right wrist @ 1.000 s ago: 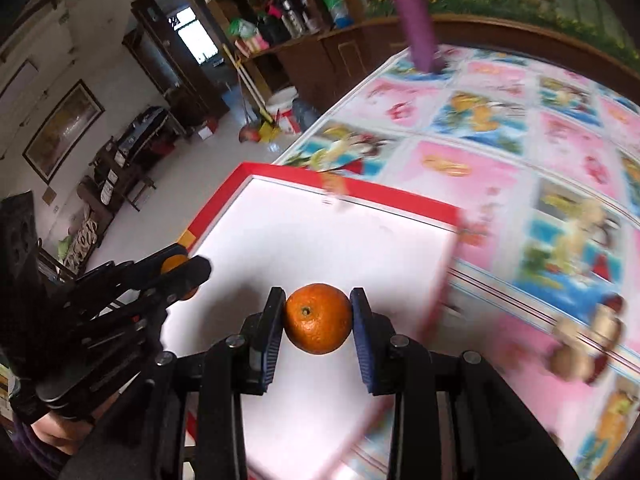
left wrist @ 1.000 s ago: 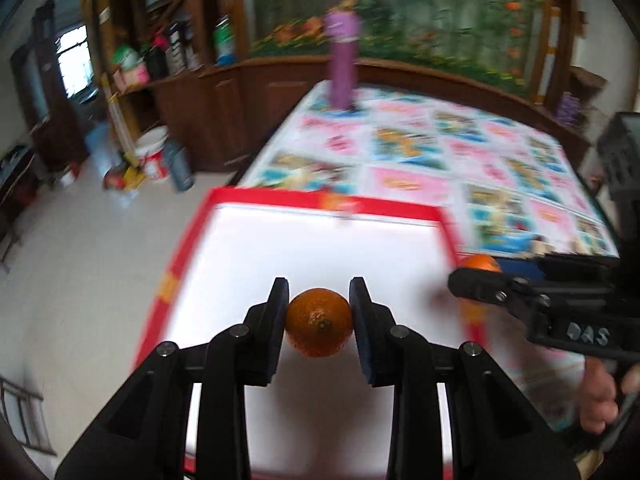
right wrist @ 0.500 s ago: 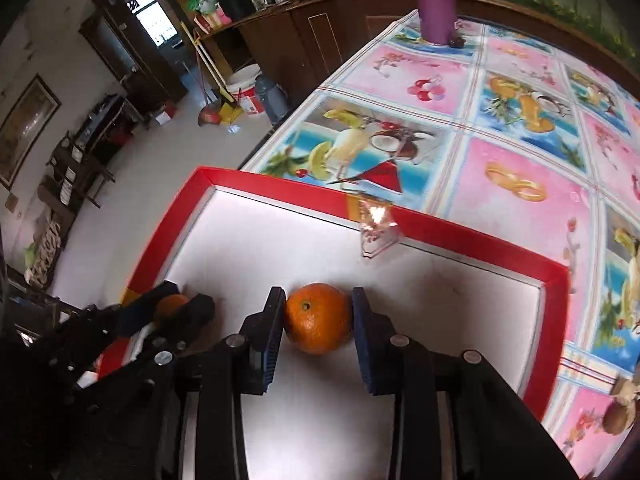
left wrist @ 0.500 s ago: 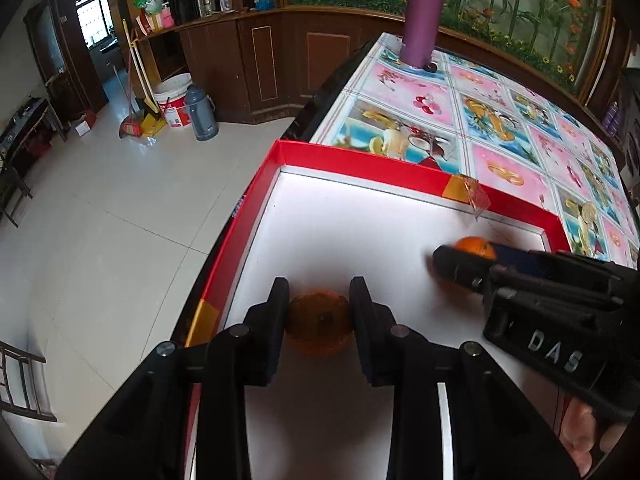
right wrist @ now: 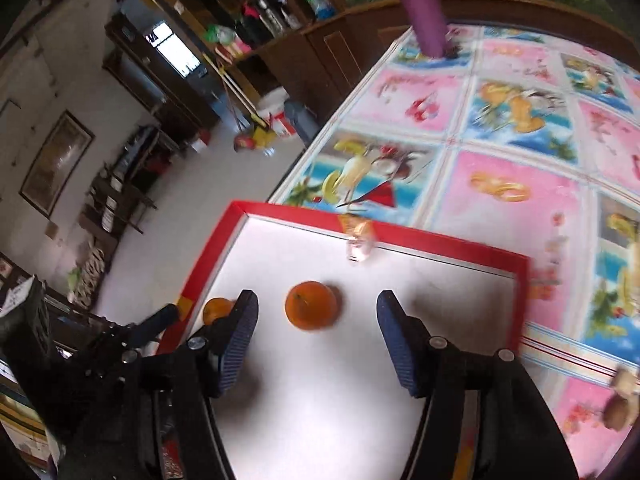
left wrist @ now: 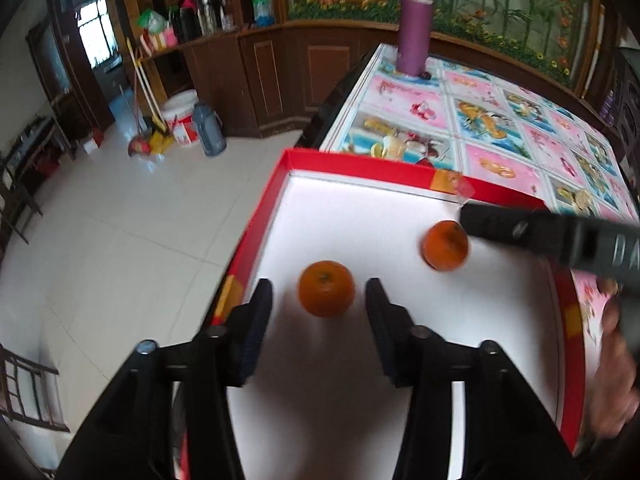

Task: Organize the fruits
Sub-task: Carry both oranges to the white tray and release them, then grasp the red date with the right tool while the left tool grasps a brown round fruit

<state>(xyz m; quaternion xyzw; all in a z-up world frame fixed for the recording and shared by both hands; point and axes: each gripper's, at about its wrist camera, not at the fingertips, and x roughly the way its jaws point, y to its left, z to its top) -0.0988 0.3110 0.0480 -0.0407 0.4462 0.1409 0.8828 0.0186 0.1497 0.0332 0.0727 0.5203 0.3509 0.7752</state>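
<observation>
2 oranges lie apart on the white floor of the red-rimmed tray [left wrist: 256,224]: near orange [left wrist: 326,288] between the spread left gripper [left wrist: 318,304], far orange [right wrist: 311,305] between the spread right gripper [right wrist: 316,312], neither touched.

Purple flask [left wrist: 415,24] on patterned tablecloth [left wrist: 500,128]; white bucket [left wrist: 182,116], grey jug [left wrist: 208,130], broom [left wrist: 142,120] on tiled floor [left wrist: 100,232].

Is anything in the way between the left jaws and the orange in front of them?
No. The left gripper has its jaws open on either side of the orange in the red tray, with only white tray floor between them.
</observation>
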